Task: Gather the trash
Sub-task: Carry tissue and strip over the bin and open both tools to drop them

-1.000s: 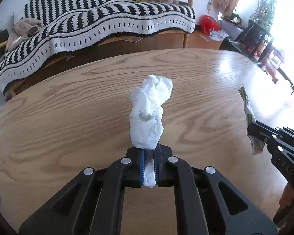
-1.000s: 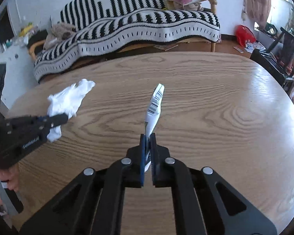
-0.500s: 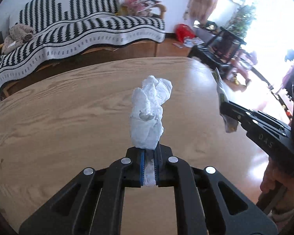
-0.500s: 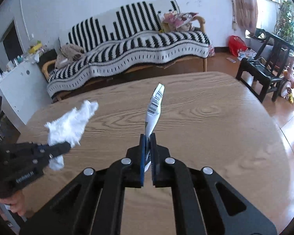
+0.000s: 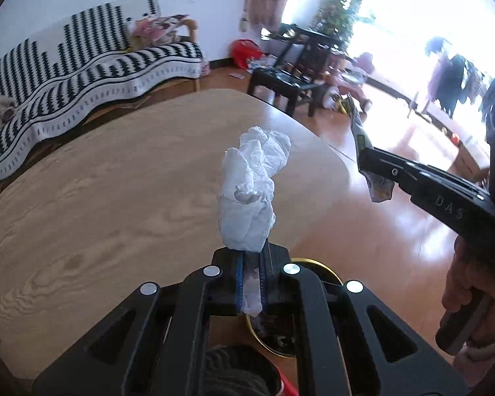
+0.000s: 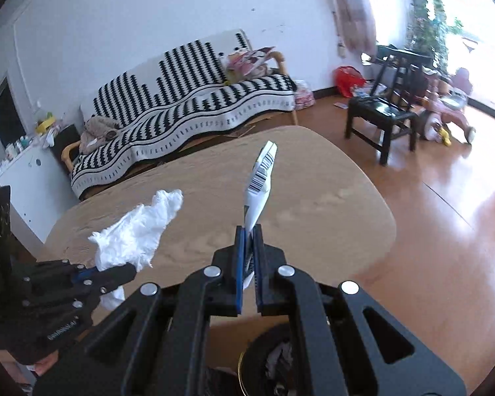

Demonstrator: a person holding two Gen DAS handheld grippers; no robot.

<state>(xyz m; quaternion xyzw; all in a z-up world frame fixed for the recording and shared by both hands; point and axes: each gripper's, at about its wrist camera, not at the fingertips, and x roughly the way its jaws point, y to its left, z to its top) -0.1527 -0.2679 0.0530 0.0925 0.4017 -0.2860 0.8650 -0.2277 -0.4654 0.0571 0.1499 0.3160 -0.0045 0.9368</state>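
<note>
Tissue, crumpled and white, pinched at its lower end between the closed jaws of the left gripper and carried upright, clear of the wooden table. Wrapper, flat with a barcode on it, clamped the same way by the right gripper and standing up from its pads. Both pieces gripped at one end only, probably so that the loose bulk drops free once the jaws part. Both lifted off the tabletop and brought near the table's near-right edge, where a gold-rimmed bin sits low beneath the grippers (mostly hidden by the tool bodies). Judged from this: pickup done, release over the bin next.

From the left wrist view: the right gripper seen side-on at far right with the wrapper hanging out both sides of its jaws, plus the hand on its handle; also the gold rim and some dark contents. From the right wrist view: the barcode face of the wrapper, the tissue seen sideways at near left in the left gripper, and only a darker glimpse of the bin opening. Table otherwise bare in both; striped sofa far behind, dark chair at far right.
</note>
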